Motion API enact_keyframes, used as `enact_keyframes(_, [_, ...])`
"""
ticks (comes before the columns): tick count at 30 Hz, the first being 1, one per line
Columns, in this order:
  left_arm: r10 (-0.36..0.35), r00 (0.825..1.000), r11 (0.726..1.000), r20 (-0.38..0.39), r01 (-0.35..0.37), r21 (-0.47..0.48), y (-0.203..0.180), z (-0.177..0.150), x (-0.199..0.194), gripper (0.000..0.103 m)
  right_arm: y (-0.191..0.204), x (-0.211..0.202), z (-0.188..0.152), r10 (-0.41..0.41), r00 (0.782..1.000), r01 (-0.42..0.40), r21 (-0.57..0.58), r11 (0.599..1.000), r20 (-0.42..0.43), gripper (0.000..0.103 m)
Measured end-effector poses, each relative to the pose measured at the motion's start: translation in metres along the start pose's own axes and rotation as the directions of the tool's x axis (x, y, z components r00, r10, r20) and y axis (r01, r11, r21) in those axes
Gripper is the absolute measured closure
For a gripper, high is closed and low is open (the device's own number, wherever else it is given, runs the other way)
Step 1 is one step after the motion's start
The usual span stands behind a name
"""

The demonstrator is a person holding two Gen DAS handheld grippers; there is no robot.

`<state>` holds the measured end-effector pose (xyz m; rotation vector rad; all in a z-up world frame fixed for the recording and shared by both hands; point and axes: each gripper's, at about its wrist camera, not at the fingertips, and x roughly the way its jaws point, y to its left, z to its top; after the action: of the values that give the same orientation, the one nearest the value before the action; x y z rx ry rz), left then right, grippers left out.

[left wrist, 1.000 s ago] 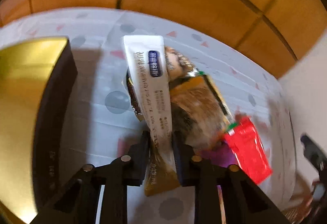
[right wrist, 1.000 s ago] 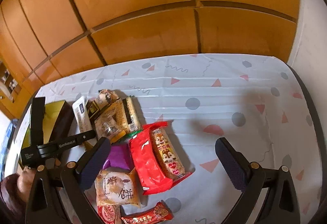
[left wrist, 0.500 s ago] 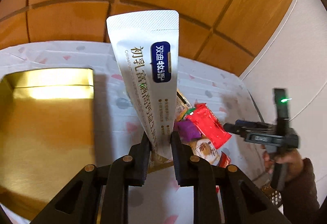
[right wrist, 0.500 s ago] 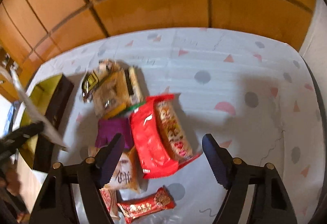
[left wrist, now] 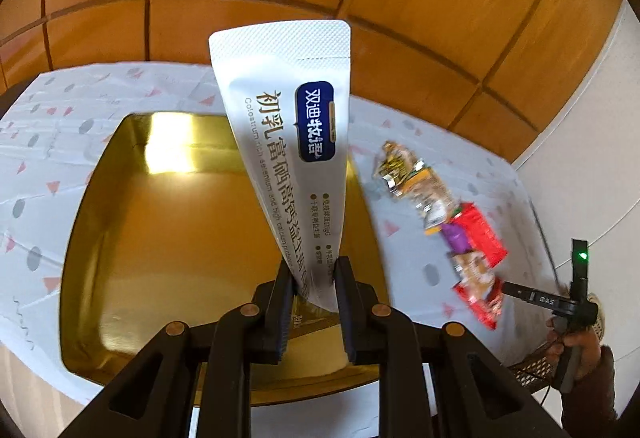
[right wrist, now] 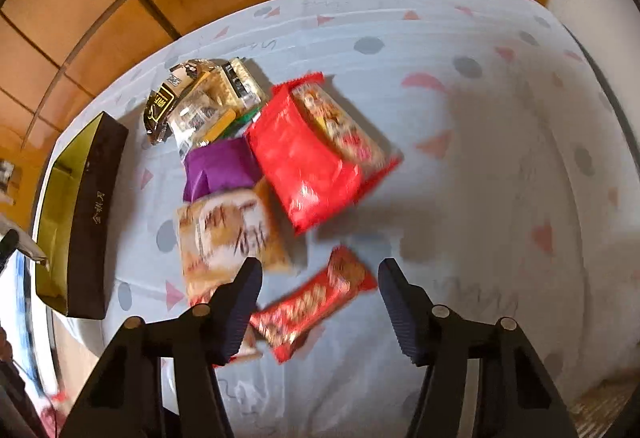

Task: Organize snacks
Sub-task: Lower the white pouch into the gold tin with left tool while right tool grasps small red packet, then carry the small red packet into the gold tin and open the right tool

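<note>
The left gripper [left wrist: 312, 278], clamped on the white sachet [left wrist: 292, 146], has swung over the gold box [left wrist: 92, 198], ready to drop it, while the right gripper [right wrist: 320, 298], half-open and empty, has been closing over the small red bar [right wrist: 316, 298].

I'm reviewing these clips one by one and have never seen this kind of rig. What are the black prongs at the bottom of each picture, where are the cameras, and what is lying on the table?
There is no robot here. A person holds a two-finger gripper in each hand, and a fisheye camera on each looks forward along its fingers; the black prongs are those fingers.

In the left wrist view, the left gripper is shut on a long white sachet, held above an open gold-lined box. At the right edge you see the person's other hand with its tool.

In the right wrist view, the right gripper is open, its jaws have just been closing, and it holds nothing. Under it lies a small red snack bar on the patterned tablecloth, beside a pile of snack packets. The same box sits at the left.
</note>
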<state>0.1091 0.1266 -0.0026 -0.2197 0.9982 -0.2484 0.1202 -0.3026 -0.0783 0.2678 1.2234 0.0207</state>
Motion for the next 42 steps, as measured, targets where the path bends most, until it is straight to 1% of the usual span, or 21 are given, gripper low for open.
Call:
enact_keyframes(1, [0.007,1.000,1.000,-0.027,-0.007,0.007,0.002,0.001,0.006,0.083,-0.001,0.001,-0.007,0.005,1.000,-0.005,0.025,1.000,0.003,0.042])
enact_keyframes(3, [0.025,0.998,0.999,-0.058,-0.024,0.021,0.007,0.002,0.015,0.083,-0.001,0.006,-0.017,0.031,1.000,-0.031,0.061,0.998,0.003,0.044])
enact_keyframes(7, [0.010,0.993,0.999,-0.116,-0.004,0.051,0.007,0.008,0.040,0.082,0.004,0.012,-0.028,-0.016,0.998,0.012,0.066,0.998,0.058,0.044])
enact_keyframes(9, [0.010,0.992,0.999,-0.128,-0.003,0.048,0.003,0.012,0.051,0.082,0.006,0.013,-0.027,-0.037,0.997,0.033,0.053,0.998,0.068,0.046])
enact_keyframes(11, [-0.006,0.992,0.999,-0.125,0.012,0.049,0.000,0.018,0.061,0.078,0.009,0.017,-0.025,-0.066,0.995,0.064,0.028,0.998,0.075,0.053])
enact_keyframes(12, [0.005,0.994,0.999,-0.112,-0.001,0.033,-0.002,0.023,0.069,0.076,0.011,0.018,-0.025,-0.074,0.994,0.073,0.015,0.997,0.078,0.055])
enact_keyframes(14, [-0.003,0.994,1.000,-0.107,0.003,0.006,-0.001,0.029,0.079,0.074,0.009,0.018,-0.026,-0.086,0.992,0.088,-0.014,0.996,0.091,0.064])
enact_keyframes(15, [-0.006,0.994,1.000,-0.112,0.005,-0.018,0.000,0.031,0.087,0.073,0.007,0.016,-0.027,-0.088,0.992,0.090,-0.023,0.996,0.095,0.066])
enact_keyframes(17, [0.018,0.993,0.998,-0.117,-0.024,-0.055,0.004,0.031,0.093,0.073,0.002,0.014,-0.029,-0.077,0.992,0.081,-0.032,0.996,0.102,0.069])
enact_keyframes(19, [0.003,0.994,0.997,-0.106,-0.011,-0.078,0.007,0.027,0.090,0.073,0.000,0.013,-0.030,-0.069,0.992,0.072,-0.030,0.997,0.103,0.070])
enact_keyframes(23, [0.034,0.995,0.994,-0.089,-0.043,-0.100,0.009,0.012,0.078,0.073,0.004,0.015,-0.029,-0.084,0.990,0.091,-0.061,0.994,0.113,0.071])
enact_keyframes(26, [0.077,0.996,0.993,-0.047,-0.081,-0.086,0.005,0.001,0.062,0.073,0.003,0.016,-0.028,-0.075,0.990,0.082,-0.059,0.995,0.116,0.071])
enact_keyframes(27, [0.113,0.994,0.991,-0.011,-0.113,-0.069,0.000,-0.006,0.053,0.073,0.003,0.016,-0.028,-0.071,0.991,0.078,-0.056,0.995,0.118,0.071])
enact_keyframes(30, [0.145,0.988,0.989,0.055,-0.144,-0.037,-0.010,-0.018,0.036,0.071,0.002,0.015,-0.027,-0.063,0.991,0.069,-0.050,0.996,0.120,0.071])
enact_keyframes(31, [0.151,0.986,0.988,0.069,-0.149,-0.034,-0.014,-0.023,0.031,0.071,0.002,0.015,-0.027,-0.068,0.990,0.074,-0.051,0.996,0.121,0.074])
enact_keyframes(32, [0.150,0.986,0.989,0.075,-0.148,-0.031,-0.017,-0.028,0.027,0.071,0.002,0.015,-0.028,-0.078,0.990,0.085,-0.057,0.995,0.121,0.078])
enact_keyframes(35, [0.146,0.986,0.989,0.081,-0.143,-0.043,-0.022,-0.040,0.020,0.071,0.001,0.014,-0.029,-0.072,0.990,0.079,-0.060,0.995,0.118,0.079])
enact_keyframes(38, [0.142,0.986,0.989,0.084,-0.138,-0.042,-0.026,-0.047,0.017,0.071,0.003,0.014,-0.032,-0.085,0.989,0.095,-0.078,0.992,0.123,0.080])
enact_keyframes(40, [0.149,0.986,0.989,0.079,-0.147,-0.031,-0.029,-0.052,0.016,0.071,0.005,0.013,-0.034,-0.095,0.987,0.107,-0.091,0.990,0.127,0.080])
enact_keyframes(42, [0.177,0.980,0.984,0.092,-0.175,-0.032,-0.029,-0.055,0.012,0.071,0.008,0.013,-0.035,-0.107,0.986,0.121,-0.109,0.987,0.128,0.080])
